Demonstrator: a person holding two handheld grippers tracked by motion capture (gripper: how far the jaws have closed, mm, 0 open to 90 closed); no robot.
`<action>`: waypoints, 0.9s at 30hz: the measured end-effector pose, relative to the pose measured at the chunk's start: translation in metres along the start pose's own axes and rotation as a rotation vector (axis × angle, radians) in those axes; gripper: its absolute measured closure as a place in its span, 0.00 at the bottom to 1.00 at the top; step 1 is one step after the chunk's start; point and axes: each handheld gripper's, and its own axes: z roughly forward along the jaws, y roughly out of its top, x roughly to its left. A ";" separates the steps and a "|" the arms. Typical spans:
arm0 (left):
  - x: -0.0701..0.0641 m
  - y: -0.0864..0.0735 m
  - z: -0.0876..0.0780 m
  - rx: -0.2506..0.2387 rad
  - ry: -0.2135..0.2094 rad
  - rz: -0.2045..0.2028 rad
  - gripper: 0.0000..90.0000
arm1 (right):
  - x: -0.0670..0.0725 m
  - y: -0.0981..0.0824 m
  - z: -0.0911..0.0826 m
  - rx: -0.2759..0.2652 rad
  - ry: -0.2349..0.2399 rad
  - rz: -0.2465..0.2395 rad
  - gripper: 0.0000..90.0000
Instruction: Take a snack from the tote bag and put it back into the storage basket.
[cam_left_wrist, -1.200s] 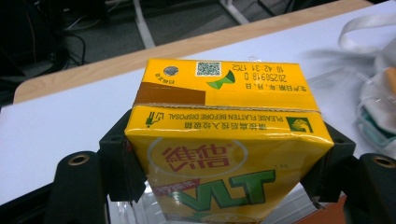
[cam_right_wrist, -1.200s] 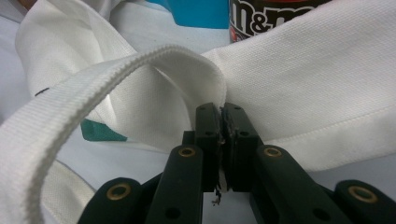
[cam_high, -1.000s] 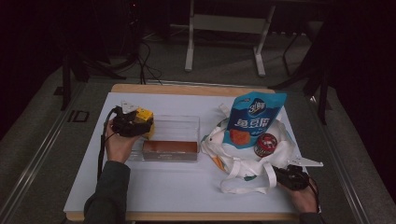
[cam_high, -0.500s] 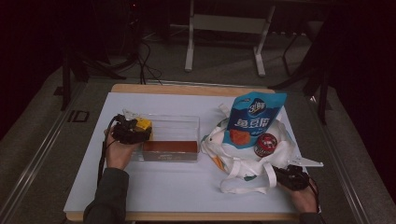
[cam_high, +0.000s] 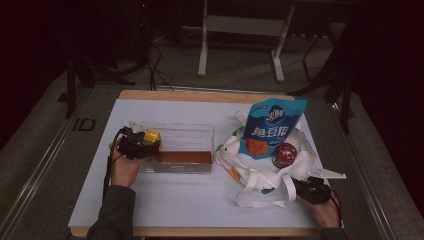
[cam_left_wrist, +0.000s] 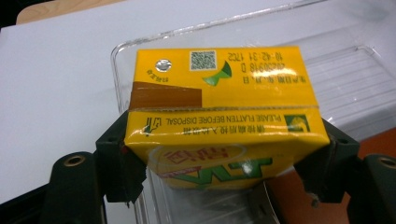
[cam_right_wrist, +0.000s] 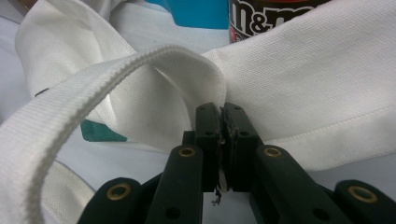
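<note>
Where the white table (cam_high: 165, 205) carries the clear tray (cam_high: 185, 131), taken as landmark:

At tray's left end: left gripper (cam_high: 142, 145), held in the left hand (cam_high: 122, 167), jaws wide, clamped on a yellow carton (cam_high: 151, 136). In left gripper view, carton (cam_left_wrist: 219, 112) gripped by both side faces, jaws pressed against them, printed top face turned to the camera, text upside down. Carton poised over tray's left rim (cam_left_wrist: 140, 51); contact with tray floor cannot be told. Left jaws opened slightly further in the last half second, carton between them.

Inside tray, along the near wall: flat brown-red item (cam_high: 184, 157), apart from carton.

Right of tray, just beside it: white bag (cam_high: 250, 165), lying slumped, straps (cam_high: 265, 197) spread toward the near table edge. On bag: blue pouch (cam_high: 272, 125), leaning upright, and a round dark tin (cam_high: 285, 155) just right of pouch's lower part.

Farther right of tray, at bag's near right corner: right gripper (cam_high: 302, 187), held in the right hand (cam_high: 325, 212). In right gripper view, right gripper (cam_right_wrist: 223, 126) fully closed, pads pinching a fold of bag fabric (cam_right_wrist: 303, 93); one strap (cam_right_wrist: 93, 88) arched over to the left; tin (cam_right_wrist: 271, 18) behind the fabric.
</note>
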 end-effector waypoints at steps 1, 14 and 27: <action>0.000 -0.001 -0.001 -0.001 -0.002 -0.004 0.30 | 0.000 0.000 0.000 0.000 0.000 0.001 0.95; 0.002 -0.008 -0.013 -0.017 -0.029 -0.003 0.27 | 0.000 0.000 0.000 0.000 -0.003 0.000 0.95; 0.005 -0.005 -0.021 -0.063 0.003 0.039 0.15 | 0.000 0.000 0.000 -0.002 0.002 0.001 0.95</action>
